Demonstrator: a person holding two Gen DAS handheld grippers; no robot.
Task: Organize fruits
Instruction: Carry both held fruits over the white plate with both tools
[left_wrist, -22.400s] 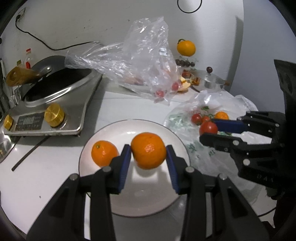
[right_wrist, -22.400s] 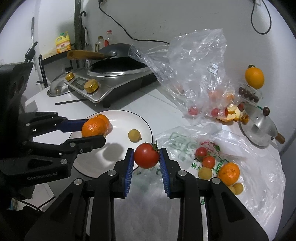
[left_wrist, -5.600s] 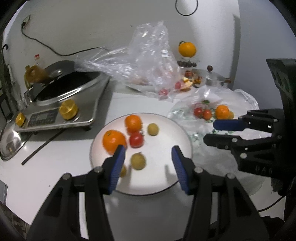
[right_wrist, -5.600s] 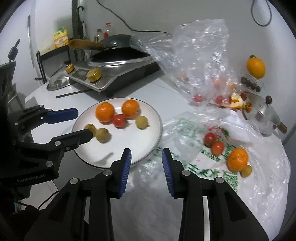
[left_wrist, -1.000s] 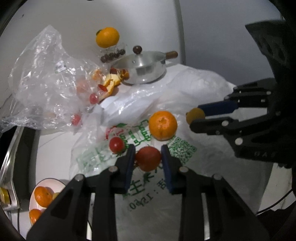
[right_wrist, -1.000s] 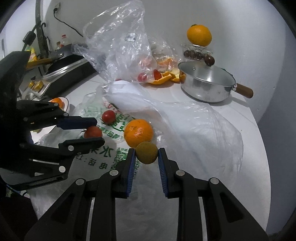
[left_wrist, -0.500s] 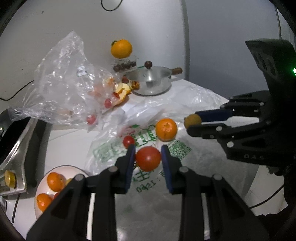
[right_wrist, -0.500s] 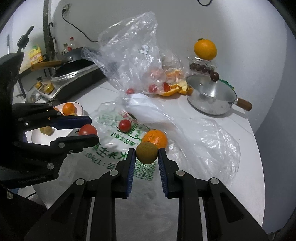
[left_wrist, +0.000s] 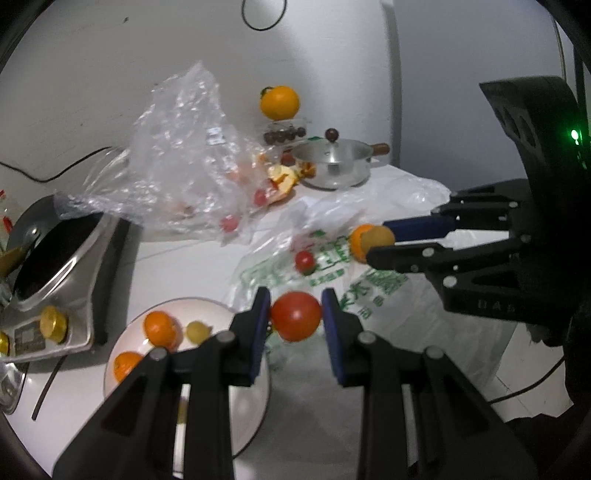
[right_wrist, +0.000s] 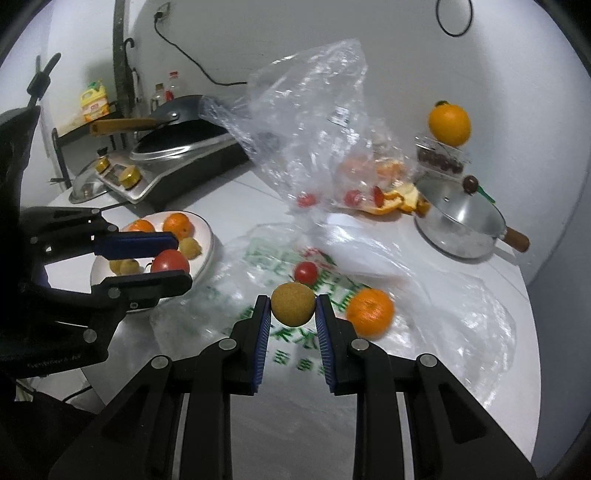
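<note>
My left gripper (left_wrist: 295, 316) is shut on a red tomato (left_wrist: 295, 315) and holds it above the right edge of the white plate (left_wrist: 243, 421). The plate carries two oranges (left_wrist: 159, 328) and small yellow fruits (left_wrist: 197, 331). My right gripper (right_wrist: 293, 304) is shut on a small brown-yellow fruit (right_wrist: 293, 303) above the printed plastic bag (right_wrist: 295, 354). An orange (right_wrist: 370, 312) and a small tomato (right_wrist: 306, 272) lie on that bag. In the right wrist view the left gripper (right_wrist: 162, 260) with the tomato hangs over the plate (right_wrist: 207, 240).
A crumpled clear bag (right_wrist: 314, 122) with small tomatoes and orange peel stands behind. A steel pot with lid (right_wrist: 460, 225) is at the right, an orange on a jar (right_wrist: 448, 123) behind it. An induction cooker with a wok (right_wrist: 177, 147) is at the back left.
Both grippers have moved back and left towards the plate, each still holding its fruit. The plate now lies under the left gripper.
</note>
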